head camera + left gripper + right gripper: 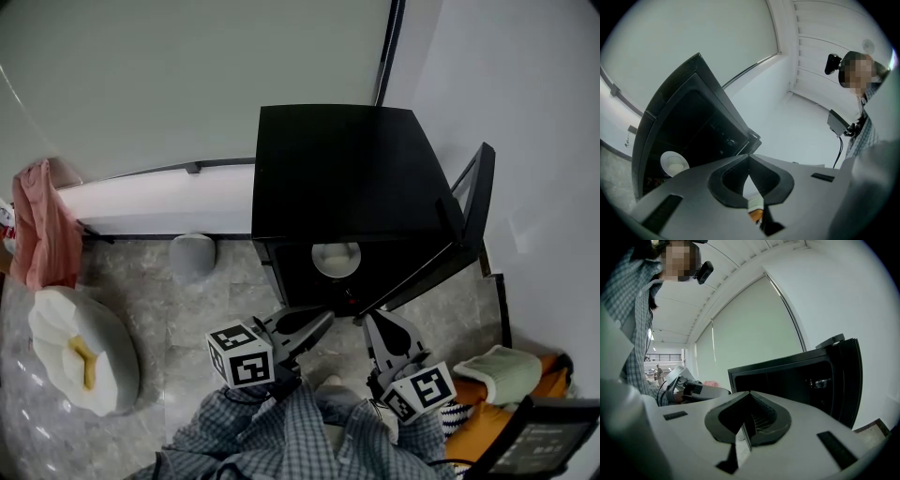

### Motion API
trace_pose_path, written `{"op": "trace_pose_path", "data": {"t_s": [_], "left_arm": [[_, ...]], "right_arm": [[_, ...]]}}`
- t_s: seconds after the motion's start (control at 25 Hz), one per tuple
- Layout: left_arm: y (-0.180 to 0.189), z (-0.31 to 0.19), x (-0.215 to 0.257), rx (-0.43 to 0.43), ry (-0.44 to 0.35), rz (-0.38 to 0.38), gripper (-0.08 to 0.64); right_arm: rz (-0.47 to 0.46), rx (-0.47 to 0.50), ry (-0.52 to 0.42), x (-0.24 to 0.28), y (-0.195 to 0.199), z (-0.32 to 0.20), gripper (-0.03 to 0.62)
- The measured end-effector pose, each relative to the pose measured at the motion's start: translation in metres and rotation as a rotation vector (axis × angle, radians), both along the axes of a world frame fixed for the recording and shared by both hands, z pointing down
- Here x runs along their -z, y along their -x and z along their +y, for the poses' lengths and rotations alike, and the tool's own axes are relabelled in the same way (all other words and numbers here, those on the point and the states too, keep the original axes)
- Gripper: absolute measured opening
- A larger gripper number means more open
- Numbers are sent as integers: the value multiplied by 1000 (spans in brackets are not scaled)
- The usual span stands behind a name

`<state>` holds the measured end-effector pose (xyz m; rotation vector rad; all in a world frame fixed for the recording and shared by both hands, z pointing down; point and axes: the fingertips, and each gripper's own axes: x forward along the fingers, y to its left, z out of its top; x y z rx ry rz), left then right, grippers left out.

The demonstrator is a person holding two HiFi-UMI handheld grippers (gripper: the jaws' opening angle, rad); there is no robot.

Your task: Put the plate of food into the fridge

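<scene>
Sitting on a shelf just inside the front edge of the black fridge (337, 169), the plate of food (336, 258) lies near the middle of the opening. The door (471, 214) stands swung wide to the right, well off the fridge's mouth. The left gripper (319, 323) and right gripper (373, 326) hang side by side just before the fridge's lower front edge, each with jaws pressed together and gripping nothing.

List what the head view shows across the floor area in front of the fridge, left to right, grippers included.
white pumpkin-shaped cushion → grey rounded container → left gripper → right gripper → pale green soft item
</scene>
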<state>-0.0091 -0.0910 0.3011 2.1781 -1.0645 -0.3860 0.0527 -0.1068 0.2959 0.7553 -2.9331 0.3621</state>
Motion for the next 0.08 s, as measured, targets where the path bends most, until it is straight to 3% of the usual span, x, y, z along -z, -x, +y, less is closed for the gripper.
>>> {"op": "trace_pose_path", "data": {"t_s": [0.08], "left_arm": [[2, 0, 0, 3, 2, 3, 6]], "right_arm": [[0, -2, 1, -1, 0, -1, 8]]}}
